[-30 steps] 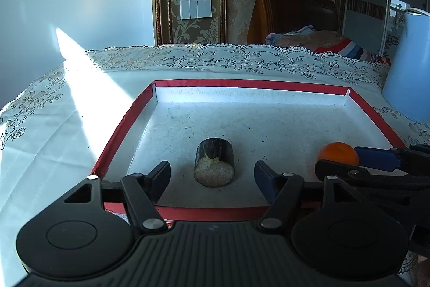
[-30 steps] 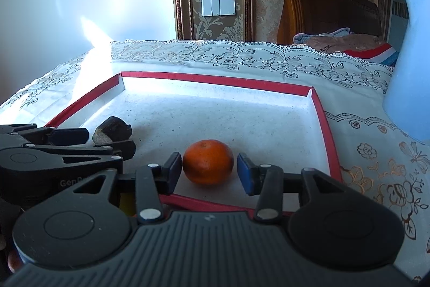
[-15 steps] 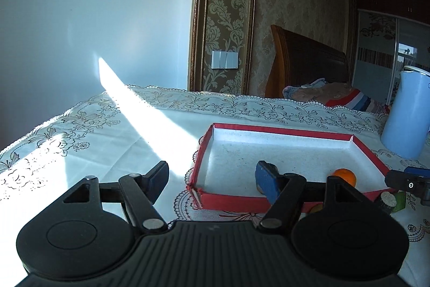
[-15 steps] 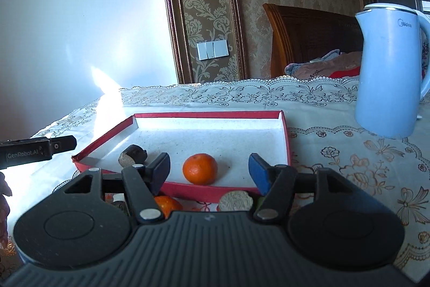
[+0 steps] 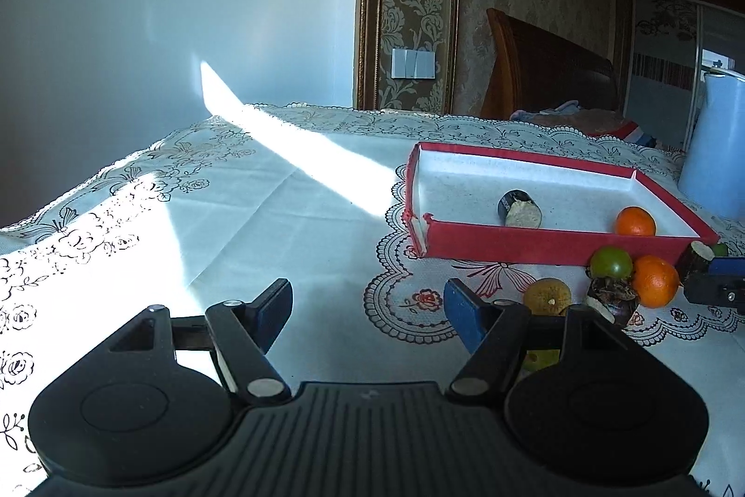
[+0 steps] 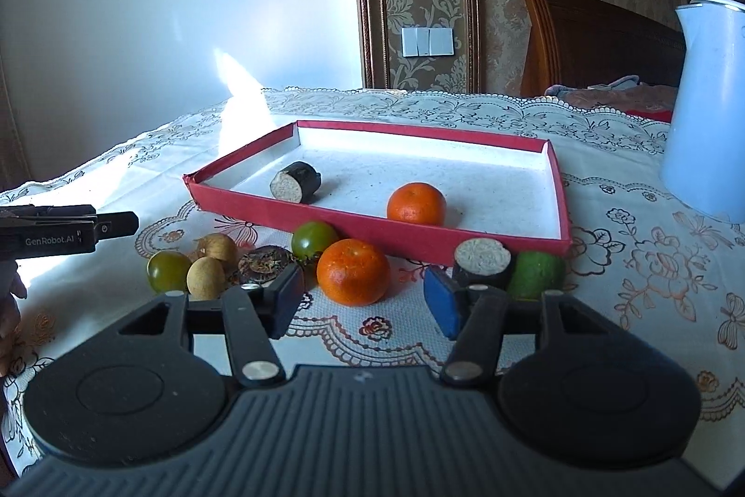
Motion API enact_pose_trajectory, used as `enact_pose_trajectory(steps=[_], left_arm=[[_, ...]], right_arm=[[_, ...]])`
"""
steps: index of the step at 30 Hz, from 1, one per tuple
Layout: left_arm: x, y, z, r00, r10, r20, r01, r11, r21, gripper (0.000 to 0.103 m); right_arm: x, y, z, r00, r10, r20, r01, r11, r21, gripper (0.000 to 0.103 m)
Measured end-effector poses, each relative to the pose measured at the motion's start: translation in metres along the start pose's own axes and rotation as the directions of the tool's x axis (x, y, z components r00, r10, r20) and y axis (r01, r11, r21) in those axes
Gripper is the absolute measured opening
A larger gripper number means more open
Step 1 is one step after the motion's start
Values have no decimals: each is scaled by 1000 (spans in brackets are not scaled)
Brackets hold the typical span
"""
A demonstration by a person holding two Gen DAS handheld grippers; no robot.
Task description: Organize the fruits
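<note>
A red-rimmed tray (image 6: 326,218) (image 5: 535,243) holds a dark cut stub (image 6: 295,182) (image 5: 519,209) and an orange (image 6: 416,203) (image 5: 635,221). In front of it lie several loose fruits: an orange (image 6: 352,272) (image 5: 654,280), a green tomato (image 6: 314,238) (image 5: 611,262), a second dark stub (image 6: 482,262), a green fruit (image 6: 535,273), two longans (image 6: 207,275) and a green tomato (image 6: 168,270). My right gripper (image 6: 363,303) is open and empty just before the loose orange. My left gripper (image 5: 368,315) is open and empty over bare cloth, left of the fruits.
A pale blue kettle (image 6: 703,110) (image 5: 719,147) stands right of the tray. The table has a lace-patterned cloth (image 5: 233,217). A brown shrivelled fruit (image 6: 263,262) lies among the loose ones. A wooden headboard (image 6: 600,45) is behind.
Both grippers have drawn back out of the tray and stayed open, leaving the dark stub and the orange inside it. The left has swung to the left over bare cloth.
</note>
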State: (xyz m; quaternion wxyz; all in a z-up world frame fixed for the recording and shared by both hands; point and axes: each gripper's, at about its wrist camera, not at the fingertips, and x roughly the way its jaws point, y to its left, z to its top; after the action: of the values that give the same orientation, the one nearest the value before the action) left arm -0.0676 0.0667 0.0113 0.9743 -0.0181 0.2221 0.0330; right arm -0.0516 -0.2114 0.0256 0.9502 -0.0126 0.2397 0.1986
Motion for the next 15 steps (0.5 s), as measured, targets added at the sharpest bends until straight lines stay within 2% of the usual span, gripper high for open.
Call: enact_pose_trajectory(steps=[6,10,11,12,15], left_arm=[[-4,-2,-3,997,-70,10,70,997,31,71],[-4,-1,-4,997,-79,7,78,997,20,71],[-4,-2,-4,997,-80,8,80,997,21,71],[-4,-2,-4,997,-80,9,80,997,24,71],[-4,-3,-4,996,-86,9,86,996,35,71]], right_arm=[[22,1,7,998,-11,-67,10,1000,-17,56],[32,1,11,996,-6,-93,4,1000,-23,56],[35,1,12,995,-1,-101,-2,1000,-26,54],[37,1,13,994,3,-112,-6,1000,-28,41],[44,1,15,991,10,-135,-14,1000,-27,40]])
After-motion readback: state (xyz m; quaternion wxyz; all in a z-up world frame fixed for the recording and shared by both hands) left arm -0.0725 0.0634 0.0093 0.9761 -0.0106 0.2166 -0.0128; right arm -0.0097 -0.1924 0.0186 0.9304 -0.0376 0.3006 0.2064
